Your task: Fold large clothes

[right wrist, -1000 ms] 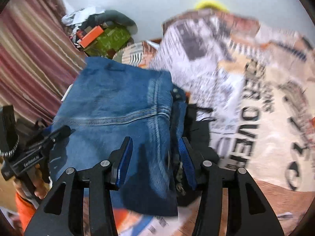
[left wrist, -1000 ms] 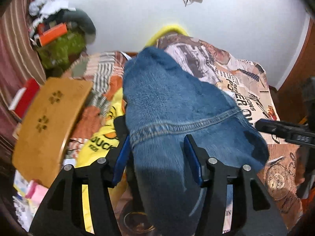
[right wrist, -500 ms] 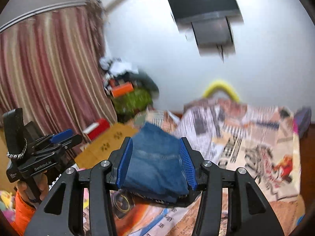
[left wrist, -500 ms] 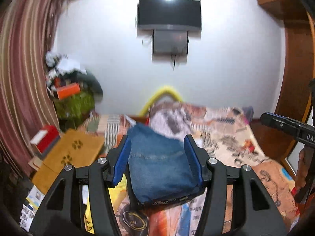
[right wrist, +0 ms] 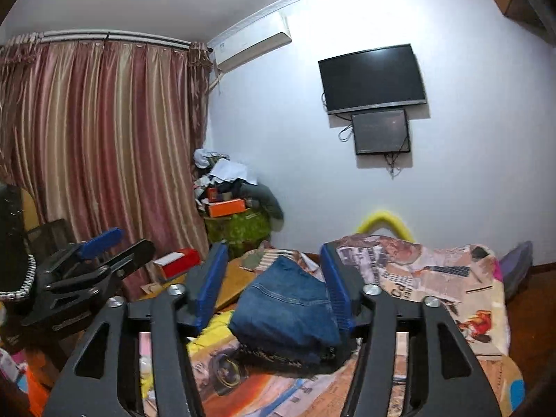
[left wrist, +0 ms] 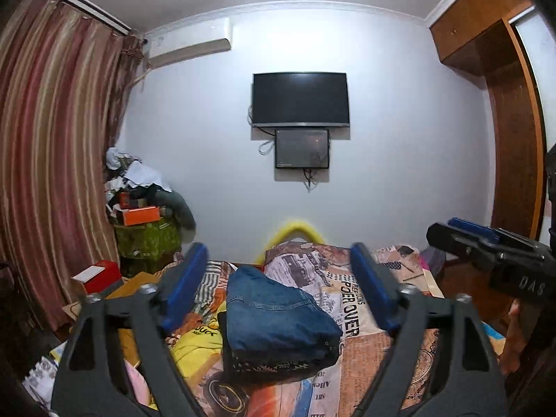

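Folded blue jeans (left wrist: 278,316) lie in a stack on the bed with the printed bedspread (left wrist: 365,299). They also show in the right wrist view (right wrist: 288,307). My left gripper (left wrist: 283,292) is open and empty, held back from the jeans and above them. My right gripper (right wrist: 274,285) is open and empty, likewise well clear of the jeans. Each gripper shows in the other's view, the right one (left wrist: 486,246) at the right edge and the left one (right wrist: 87,264) at the left.
A yellow garment (left wrist: 196,344) lies left of the jeans. A wooden board (right wrist: 232,285) and a red box (right wrist: 177,262) sit at the bed's left. A cluttered pile (left wrist: 142,215) stands in the corner by the curtain (right wrist: 104,156). A TV (left wrist: 300,99) hangs on the wall.
Both grippers have pulled up and back from the jeans, which were close between the fingers one second ago. The jeans stay on the bed.
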A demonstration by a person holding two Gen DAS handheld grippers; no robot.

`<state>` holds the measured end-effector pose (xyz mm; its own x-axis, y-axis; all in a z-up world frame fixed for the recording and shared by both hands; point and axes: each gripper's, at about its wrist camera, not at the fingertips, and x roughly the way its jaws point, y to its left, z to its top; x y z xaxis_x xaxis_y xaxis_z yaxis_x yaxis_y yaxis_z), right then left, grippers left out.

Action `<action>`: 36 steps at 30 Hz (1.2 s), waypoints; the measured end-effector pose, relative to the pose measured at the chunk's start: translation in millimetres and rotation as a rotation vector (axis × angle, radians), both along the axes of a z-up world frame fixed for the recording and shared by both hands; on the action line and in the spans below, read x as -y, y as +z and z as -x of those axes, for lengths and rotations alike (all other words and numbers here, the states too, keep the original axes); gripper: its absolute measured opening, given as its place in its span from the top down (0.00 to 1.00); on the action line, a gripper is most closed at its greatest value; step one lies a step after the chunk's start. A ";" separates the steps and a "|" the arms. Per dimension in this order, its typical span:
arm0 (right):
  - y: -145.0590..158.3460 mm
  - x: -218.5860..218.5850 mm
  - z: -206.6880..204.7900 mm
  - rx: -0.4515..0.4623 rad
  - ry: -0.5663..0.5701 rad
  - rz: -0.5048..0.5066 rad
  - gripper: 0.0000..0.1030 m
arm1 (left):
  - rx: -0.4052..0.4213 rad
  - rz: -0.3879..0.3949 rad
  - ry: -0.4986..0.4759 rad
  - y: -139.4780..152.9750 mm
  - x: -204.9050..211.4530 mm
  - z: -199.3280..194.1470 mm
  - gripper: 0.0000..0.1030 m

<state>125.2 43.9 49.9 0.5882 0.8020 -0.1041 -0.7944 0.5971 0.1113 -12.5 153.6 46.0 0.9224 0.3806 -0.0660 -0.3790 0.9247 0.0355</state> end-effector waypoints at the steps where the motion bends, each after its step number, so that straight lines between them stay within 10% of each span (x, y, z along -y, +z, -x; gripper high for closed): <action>1: -2.6 -2.3 -3.6 0.005 -0.015 0.004 0.29 | 0.005 -0.002 0.012 -2.0 2.0 3.2 0.06; 8: -7.9 -1.0 5.8 0.021 -0.103 0.005 0.01 | 0.007 0.035 0.062 -16.0 4.4 13.6 0.01; 36: -19.2 7.9 9.9 -0.042 -0.129 0.038 0.00 | -0.053 0.066 0.091 -39.6 3.9 2.3 0.01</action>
<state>115.3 36.0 30.8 0.6808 0.7148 -0.1600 -0.7057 0.6986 0.1180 -14.8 149.7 6.5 0.8789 0.4558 -0.1409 -0.4607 0.8876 -0.0021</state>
